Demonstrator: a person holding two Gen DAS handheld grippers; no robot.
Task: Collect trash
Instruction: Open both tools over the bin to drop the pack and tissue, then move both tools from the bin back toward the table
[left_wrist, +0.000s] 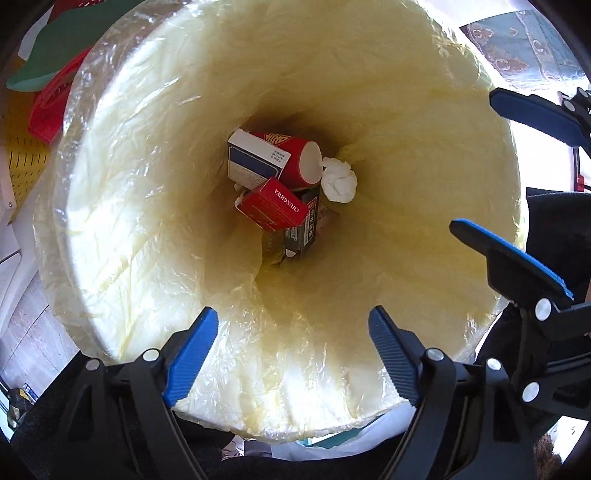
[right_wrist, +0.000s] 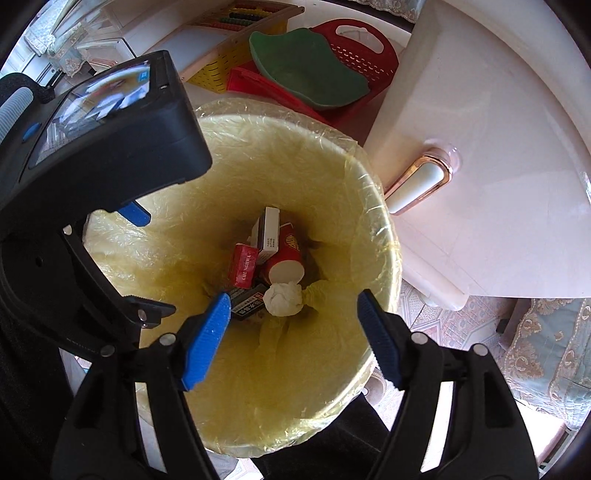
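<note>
A trash bin (left_wrist: 122, 206) lined with a yellowish plastic bag fills the left wrist view; it also shows in the right wrist view (right_wrist: 362, 236). At its bottom lie a red paper cup (left_wrist: 295, 158), a white and blue box (left_wrist: 247, 155), a red Chunghwa pack (left_wrist: 271, 205), a dark pack (left_wrist: 304, 229) and a crumpled white tissue (left_wrist: 338, 182). The same trash shows in the right wrist view, with the tissue (right_wrist: 282, 299) nearest. My left gripper (left_wrist: 293, 325) is open and empty above the bin mouth. My right gripper (right_wrist: 293, 310) is open and empty above the bin too.
A white table (right_wrist: 480, 147) stands right of the bin. A green tray (right_wrist: 306, 70), a red basket (right_wrist: 365, 48) and a yellow basket (right_wrist: 229, 59) lie behind it. Patterned floor and a curtain (right_wrist: 546, 350) are at the right.
</note>
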